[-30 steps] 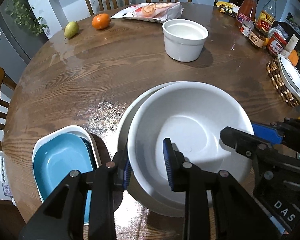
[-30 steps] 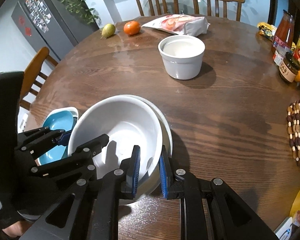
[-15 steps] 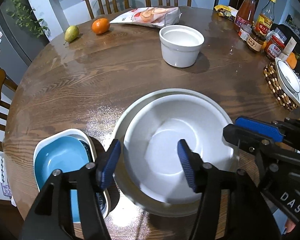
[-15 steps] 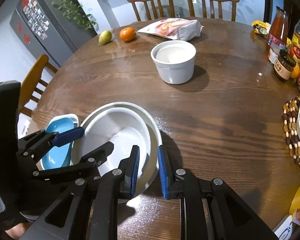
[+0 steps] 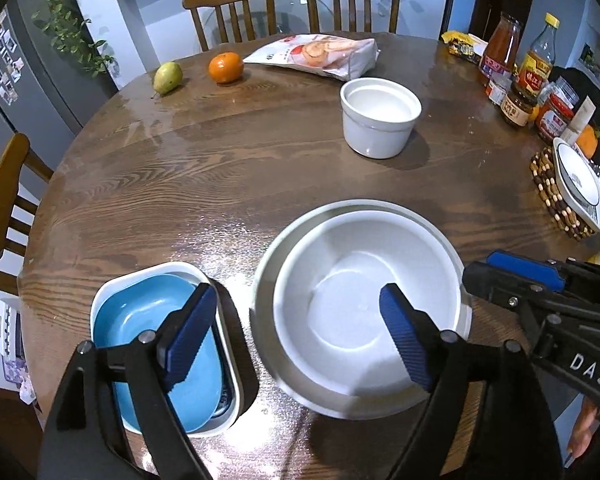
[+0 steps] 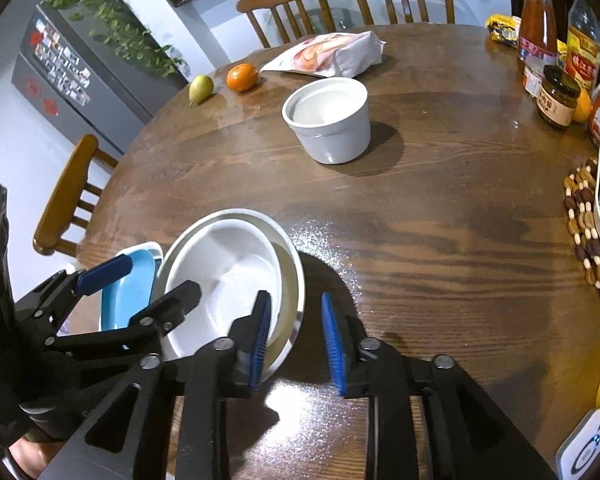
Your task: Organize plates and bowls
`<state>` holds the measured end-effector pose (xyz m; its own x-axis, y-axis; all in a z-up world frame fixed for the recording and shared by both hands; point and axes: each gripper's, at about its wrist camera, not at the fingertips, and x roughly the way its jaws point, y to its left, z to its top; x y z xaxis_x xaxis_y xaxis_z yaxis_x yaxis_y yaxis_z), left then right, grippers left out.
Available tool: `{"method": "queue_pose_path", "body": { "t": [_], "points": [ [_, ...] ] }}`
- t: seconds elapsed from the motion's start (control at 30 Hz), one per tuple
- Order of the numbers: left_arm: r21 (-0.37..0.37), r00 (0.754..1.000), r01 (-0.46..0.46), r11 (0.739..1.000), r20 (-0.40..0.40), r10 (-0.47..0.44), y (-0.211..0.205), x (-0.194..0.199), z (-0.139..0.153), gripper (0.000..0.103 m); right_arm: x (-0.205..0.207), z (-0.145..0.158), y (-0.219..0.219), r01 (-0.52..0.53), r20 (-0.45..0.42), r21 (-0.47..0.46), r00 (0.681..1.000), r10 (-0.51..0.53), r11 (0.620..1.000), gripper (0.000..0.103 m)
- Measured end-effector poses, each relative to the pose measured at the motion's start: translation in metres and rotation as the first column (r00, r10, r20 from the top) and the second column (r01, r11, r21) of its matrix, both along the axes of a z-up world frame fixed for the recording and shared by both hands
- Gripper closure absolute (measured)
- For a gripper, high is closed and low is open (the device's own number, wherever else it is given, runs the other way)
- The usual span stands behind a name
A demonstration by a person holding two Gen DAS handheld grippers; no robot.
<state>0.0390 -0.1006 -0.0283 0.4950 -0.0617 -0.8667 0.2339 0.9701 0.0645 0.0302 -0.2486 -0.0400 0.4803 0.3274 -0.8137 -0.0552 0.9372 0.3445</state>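
A white bowl (image 5: 360, 308) sits nested inside a wider white plate (image 5: 268, 264) at the near side of the round wooden table (image 5: 260, 168). My left gripper (image 5: 296, 336) hangs over the bowl's left rim. Its jaws are opening wide, and neither pad touches the rim between them. My right gripper (image 6: 296, 342) straddles the right rim of the plate (image 6: 296, 276) and bowl (image 6: 224, 276). Its jaws are opening too, with the pads clear of the rim. To the left, a blue dish (image 5: 148, 332) lies inside a white rectangular dish (image 5: 228, 344). A deep white pot (image 5: 380, 116) stands farther back.
A pear (image 5: 167, 77), an orange (image 5: 226, 67) and a snack bag (image 5: 316, 56) lie at the far edge. Jars and bottles (image 5: 532, 80) crowd the right rim. A beaded trivet (image 5: 556, 200) there carries a plate. Wooden chairs ring the table.
The left jaws let go of the bowl's rim and spread wide. The right jaws parted a little. The bowl now rests settled in the plate, and both grippers have pulled back slightly.
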Motion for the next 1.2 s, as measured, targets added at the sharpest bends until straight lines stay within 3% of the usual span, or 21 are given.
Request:
{"method": "queue_pose_path", "body": {
  "t": [0.17, 0.27, 1.2],
  "points": [
    [-0.007, 1.000, -0.022, 1.000, 0.006, 0.022, 0.007, -0.002, 0.005, 0.014, -0.002, 0.004, -0.006, 0.028, 0.002, 0.036, 1.000, -0.028, 0.999, 0.055],
    [-0.008, 0.999, -0.038, 0.999, 0.002, 0.038, 0.009, -0.002, 0.007, 0.000, -0.005, 0.007, -0.010, 0.049, 0.000, 0.070, 0.999, -0.049, 0.996, 0.047],
    [-0.001, 0.997, 0.021, 1.000, 0.078, -0.020, -0.007, -0.013, 0.035, 0.001, -0.029, 0.032, -0.035, 0.108, 0.052, 0.100, 0.992, -0.114, 0.989, 0.043]
  ]
}}
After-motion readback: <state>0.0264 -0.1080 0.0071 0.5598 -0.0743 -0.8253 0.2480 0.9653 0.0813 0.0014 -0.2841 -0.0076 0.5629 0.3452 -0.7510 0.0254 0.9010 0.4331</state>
